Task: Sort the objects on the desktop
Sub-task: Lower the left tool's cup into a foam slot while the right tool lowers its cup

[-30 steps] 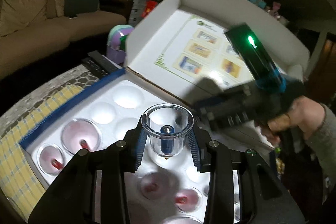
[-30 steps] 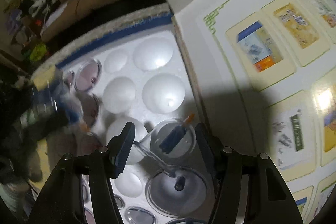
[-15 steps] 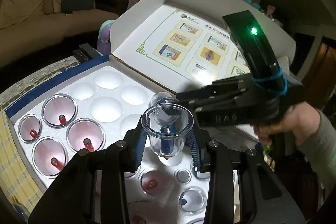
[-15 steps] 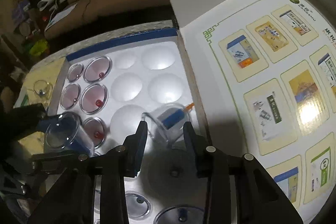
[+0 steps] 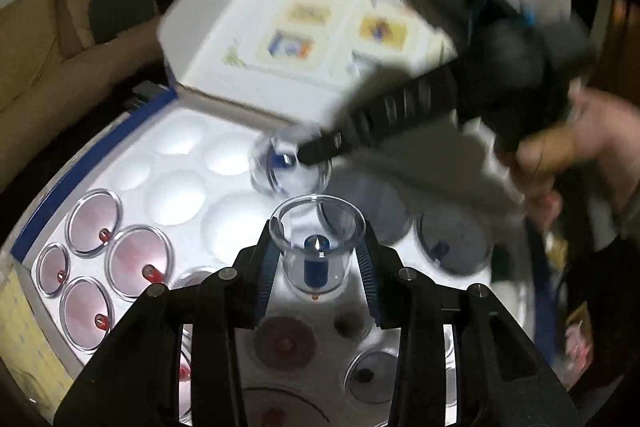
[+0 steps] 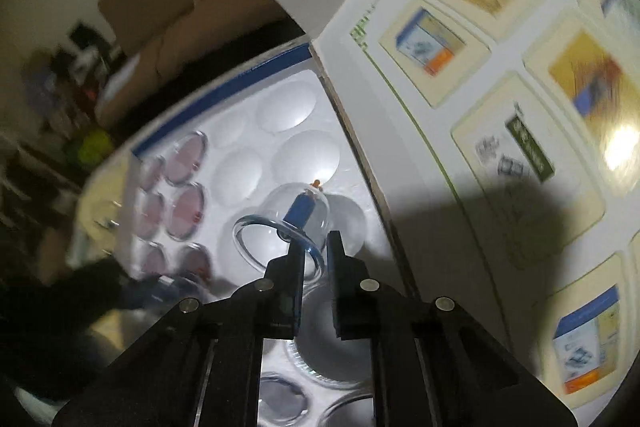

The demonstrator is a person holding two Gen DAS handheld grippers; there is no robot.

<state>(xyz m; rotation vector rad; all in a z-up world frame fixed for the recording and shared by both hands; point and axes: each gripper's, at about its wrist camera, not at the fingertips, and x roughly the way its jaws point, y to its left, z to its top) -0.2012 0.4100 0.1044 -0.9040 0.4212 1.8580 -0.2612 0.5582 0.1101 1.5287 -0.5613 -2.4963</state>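
Note:
A clear cup with a blue valve (image 5: 317,251) sits upright between the pads of my left gripper (image 5: 318,261), held above the white foam tray (image 5: 180,195). My right gripper (image 6: 314,257) has its jaws closing tight, pinching the rim of a second clear blue-valved cup (image 6: 298,211) that tilts over a hollow of the foam tray (image 6: 248,163) near the box lid. In the left wrist view the right gripper (image 5: 306,155) reaches in from the right, blurred, its tip at that second cup (image 5: 286,167). A person's hand (image 5: 580,155) holds it.
Red-valved cups (image 5: 138,259) fill hollows at the tray's left; several clear cups (image 5: 452,243) sit at its near right. The open white box lid (image 6: 480,107) with printed pictures stands along the tray's far side. A brown sofa (image 5: 48,39) lies beyond.
My right gripper's jaws went from wide around the lying cup to pinched on its rim, and the cup has tipped up. My left gripper carried its cup across above the tray.

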